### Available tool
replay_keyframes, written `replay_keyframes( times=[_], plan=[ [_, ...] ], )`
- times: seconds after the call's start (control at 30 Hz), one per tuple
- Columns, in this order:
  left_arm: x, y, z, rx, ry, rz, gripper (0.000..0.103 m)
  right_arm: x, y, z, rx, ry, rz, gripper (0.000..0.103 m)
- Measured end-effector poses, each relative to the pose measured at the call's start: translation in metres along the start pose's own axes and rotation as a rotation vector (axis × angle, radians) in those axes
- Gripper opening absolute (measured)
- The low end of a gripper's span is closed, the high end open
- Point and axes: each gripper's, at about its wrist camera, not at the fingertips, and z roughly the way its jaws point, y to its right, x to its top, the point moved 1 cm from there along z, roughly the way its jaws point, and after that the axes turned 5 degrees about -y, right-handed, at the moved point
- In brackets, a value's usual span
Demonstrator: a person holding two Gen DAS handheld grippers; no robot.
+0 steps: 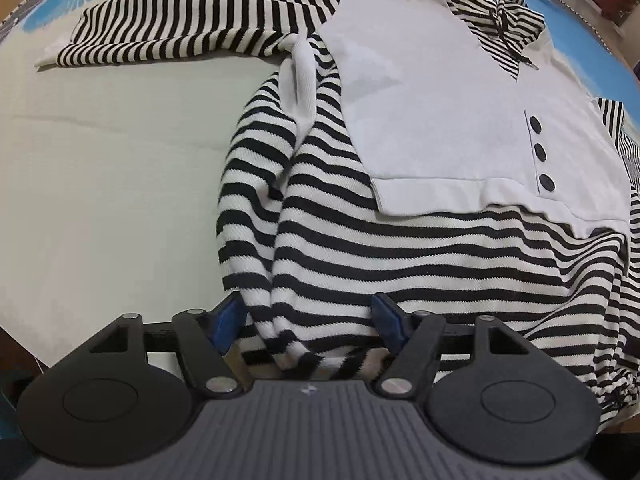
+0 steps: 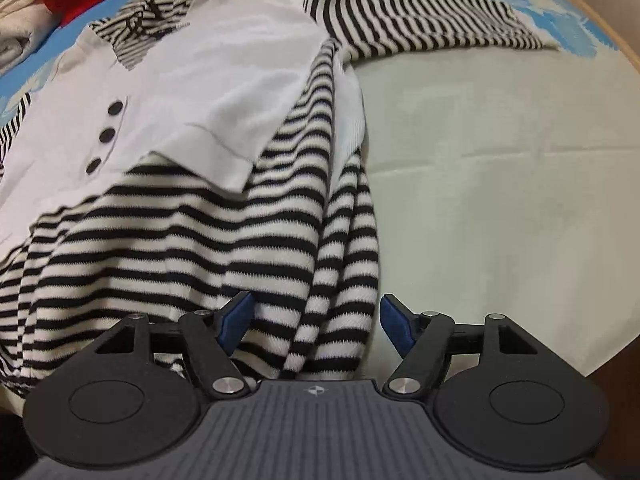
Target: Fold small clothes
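Left wrist view: striped garment [image 1: 400,248] lies spread across the frame's centre and right on the bed sheet [image 1: 100,200], one sleeve [image 1: 180,28] stretched to the upper left; I judge folding barely begun. My left jaws [image 1: 306,330] and right jaws [image 2: 316,326] point steeply down, open astride the hem, pressing nothing.

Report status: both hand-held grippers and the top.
Left hand-held gripper open, hem between jaws. Right hand-held gripper open, hem between jaws. Striped top flat, unfolded. Nothing in the way.
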Motion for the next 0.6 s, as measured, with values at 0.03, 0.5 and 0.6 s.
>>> replay_keyframes(
  times=[0.03, 0.5, 0.6],
  plan=[
    [0.0, 0.001, -0.001, -0.007, 0.002, 0.0, 0.055, 0.0, 0.001, 0.002, 0.006, -0.01, 0.003, 0.065],
    [-0.019, -0.002, -0.016, -0.007, 0.016, 0.089, 0.007, -0.006, 0.054, -0.025, 0.049, 0.044, 0.143, 0.007],
    [-0.016, -0.009, -0.023, -0.039, 0.028, 0.064, 0.014, -0.012, 0.04, -0.02, 0.059, -0.012, 0.065, 0.011]
  ],
)
